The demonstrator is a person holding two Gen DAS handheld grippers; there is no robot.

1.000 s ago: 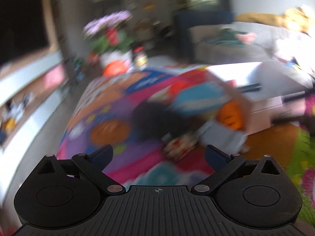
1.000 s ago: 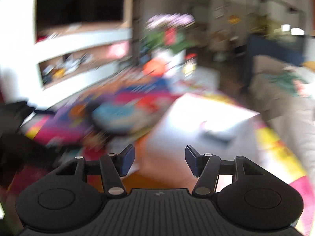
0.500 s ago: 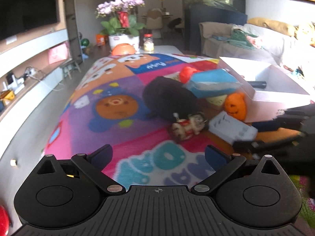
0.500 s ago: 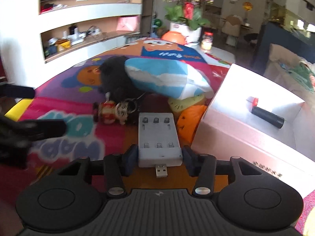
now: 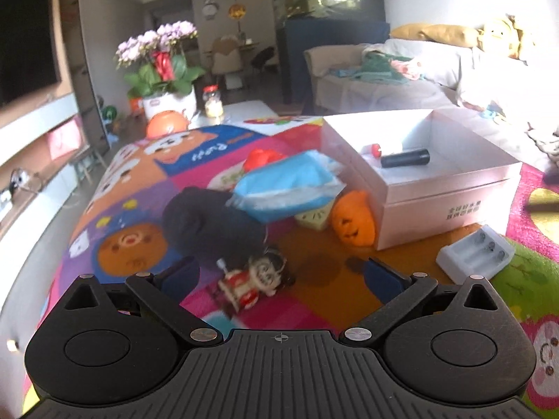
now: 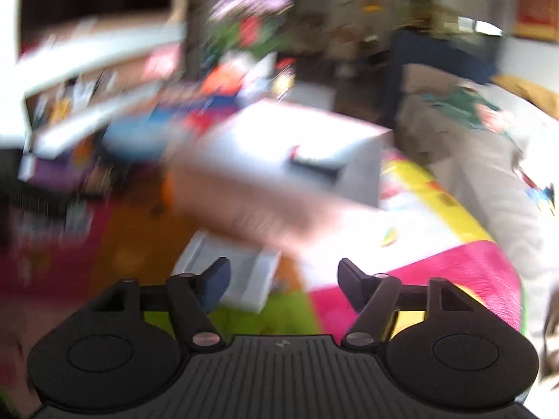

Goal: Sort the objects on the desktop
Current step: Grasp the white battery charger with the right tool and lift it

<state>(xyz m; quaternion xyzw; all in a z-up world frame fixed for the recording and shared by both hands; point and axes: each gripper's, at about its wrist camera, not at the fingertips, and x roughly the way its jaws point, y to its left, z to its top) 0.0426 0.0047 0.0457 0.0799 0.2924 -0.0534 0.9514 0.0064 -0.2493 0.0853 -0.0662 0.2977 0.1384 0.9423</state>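
Observation:
My left gripper (image 5: 279, 276) is open and empty, just above a small red-and-white doll figure (image 5: 253, 281) on the colourful play mat. Behind the doll lie a black pouch (image 5: 213, 225), a blue tissue pack (image 5: 290, 188), an orange pumpkin toy (image 5: 353, 221) and a red object (image 5: 262, 158). A white box (image 5: 450, 188) holds a black cylinder (image 5: 405, 157). A white battery charger (image 5: 475, 251) lies on the mat in front of the box. My right gripper (image 6: 281, 281) is open and empty; the charger (image 6: 234, 272) lies blurred just ahead of its left finger.
A flower pot (image 5: 164, 80) and a jar (image 5: 213, 101) stand beyond the mat's far end. A sofa (image 5: 401, 76) runs along the right. A TV shelf (image 5: 35, 139) lines the left wall. The right wrist view is heavily motion-blurred.
My right gripper held the battery charger between its fingers half a second ago; now it has opened, the charger lies on the mat further right, and the gripper swings away. My left gripper moved closer to the doll.

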